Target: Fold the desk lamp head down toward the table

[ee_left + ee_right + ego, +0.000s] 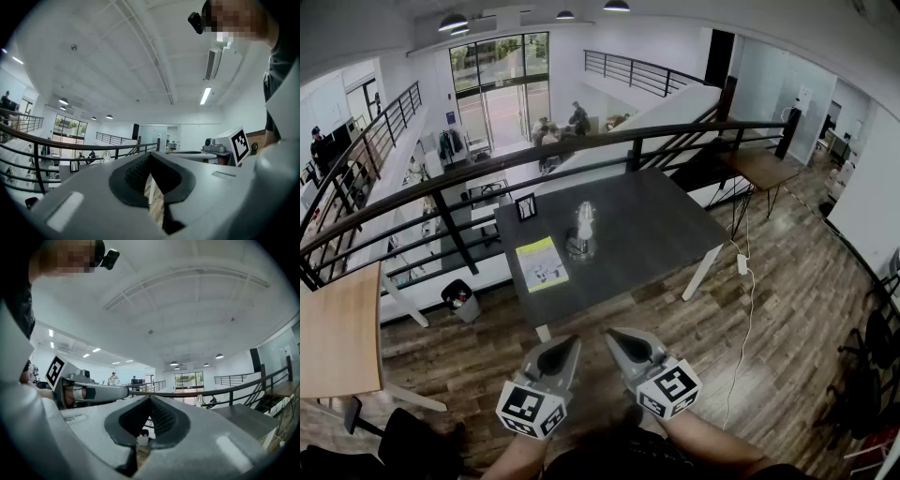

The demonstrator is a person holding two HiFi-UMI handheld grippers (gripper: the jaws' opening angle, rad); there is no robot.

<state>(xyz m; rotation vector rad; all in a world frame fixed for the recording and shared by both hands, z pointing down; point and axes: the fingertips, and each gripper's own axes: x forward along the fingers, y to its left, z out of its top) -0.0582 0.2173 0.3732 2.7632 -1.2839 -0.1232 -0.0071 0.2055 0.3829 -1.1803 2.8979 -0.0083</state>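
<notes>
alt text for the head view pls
The left gripper and right gripper, both hand-held, jaws shut and empty, point at a dark table not yet reached. On it are a small desk lamp, a yellow-green booklet and a small picture frame; a black railing runs behind.

The desk lamp [583,230] looks shiny metal, the table [661,225] matt dark, the floor [787,300] wood planks.

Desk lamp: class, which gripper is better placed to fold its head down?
Left, narrowly: in the head view the left gripper sits nearly in line with the desk lamp, the right gripper further aside. Both are shut, short of the table.
</notes>
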